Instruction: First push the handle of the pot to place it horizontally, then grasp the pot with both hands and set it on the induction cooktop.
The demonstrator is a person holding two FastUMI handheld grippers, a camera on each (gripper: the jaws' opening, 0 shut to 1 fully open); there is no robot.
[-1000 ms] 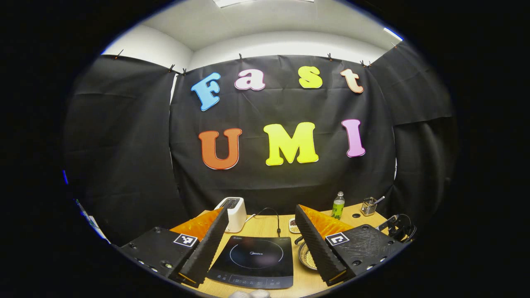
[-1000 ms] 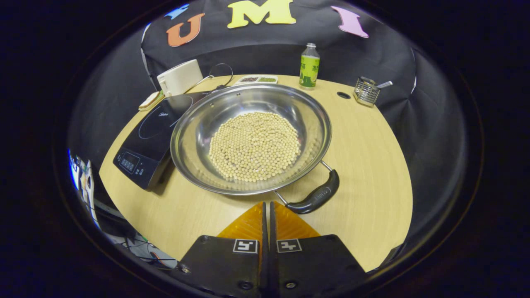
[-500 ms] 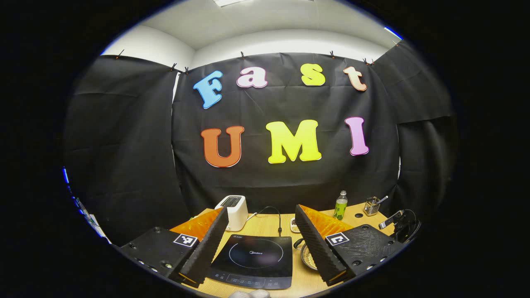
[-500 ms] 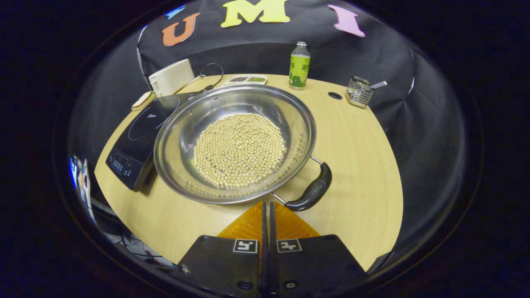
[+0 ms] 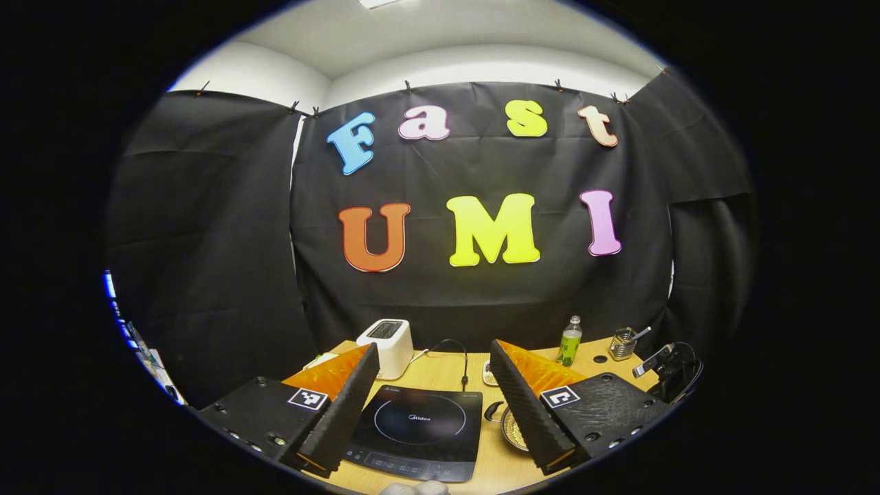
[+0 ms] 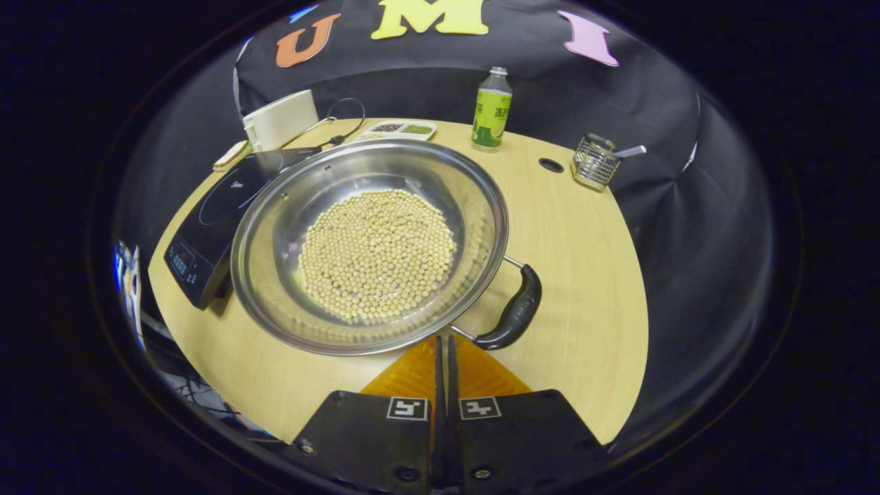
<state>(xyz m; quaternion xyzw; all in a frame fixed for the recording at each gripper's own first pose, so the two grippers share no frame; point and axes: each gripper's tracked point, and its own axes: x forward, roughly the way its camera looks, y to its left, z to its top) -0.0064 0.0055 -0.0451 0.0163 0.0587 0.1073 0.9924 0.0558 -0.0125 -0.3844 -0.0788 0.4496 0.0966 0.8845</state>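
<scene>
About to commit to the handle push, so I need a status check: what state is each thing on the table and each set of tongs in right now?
Pot: on the table beside the cooktop, holding beans.
Pot handle: angled, ungripped.
Induction cooktop: bare, nothing on it.
Right tongs: shut, empty, tips near the handle.
Left tongs: open, empty, above the cooktop.
Green bottle: upright, capped.
Toaster: upright, slots empty.

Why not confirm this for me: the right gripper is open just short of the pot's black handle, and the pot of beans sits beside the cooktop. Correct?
One thing is wrong: the right gripper is shut, fingers together, as the right gripper view shows. It is indeed just short of the pot's black handle, and the pot of beans sits beside the cooktop.
</scene>
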